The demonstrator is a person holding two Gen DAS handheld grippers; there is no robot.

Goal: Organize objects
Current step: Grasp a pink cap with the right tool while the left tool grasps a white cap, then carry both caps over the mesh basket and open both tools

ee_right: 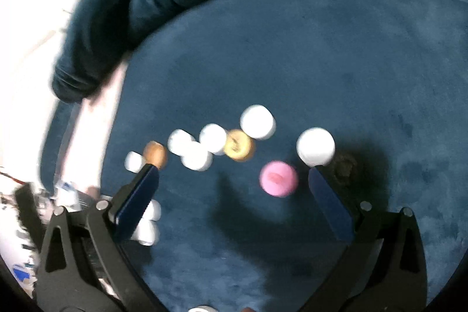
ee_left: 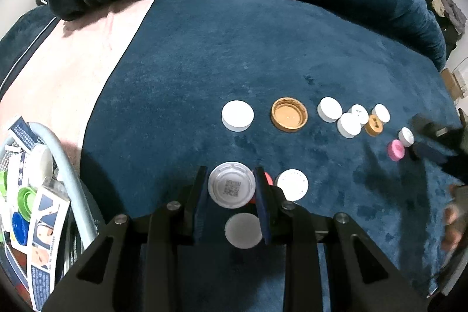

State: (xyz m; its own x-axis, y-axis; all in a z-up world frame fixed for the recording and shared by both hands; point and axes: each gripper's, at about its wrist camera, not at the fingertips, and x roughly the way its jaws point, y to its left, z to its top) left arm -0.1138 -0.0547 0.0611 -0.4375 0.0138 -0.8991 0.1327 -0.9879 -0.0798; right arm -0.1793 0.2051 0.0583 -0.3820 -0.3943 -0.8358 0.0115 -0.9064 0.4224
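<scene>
Our left gripper [ee_left: 231,189] has its jaws closed tight on a grey cap [ee_left: 231,184] with a printed code inside, held clear above the blue blanket [ee_left: 204,63]; under it lie a frosted white lid [ee_left: 243,230] and, just to the right, a white perforated lid [ee_left: 292,184]. Farther off runs a row: a white cap [ee_left: 237,115], a gold lid [ee_left: 289,114] lying open side up, then a cluster of small white and gold caps. Our right gripper [ee_right: 234,171] hangs with jaws spread wide and empty above a pink cap [ee_right: 278,178], with a white cap [ee_right: 315,146] just beyond its right finger. A basket [ee_left: 63,154] of caps and cartons sits at the left.
</scene>
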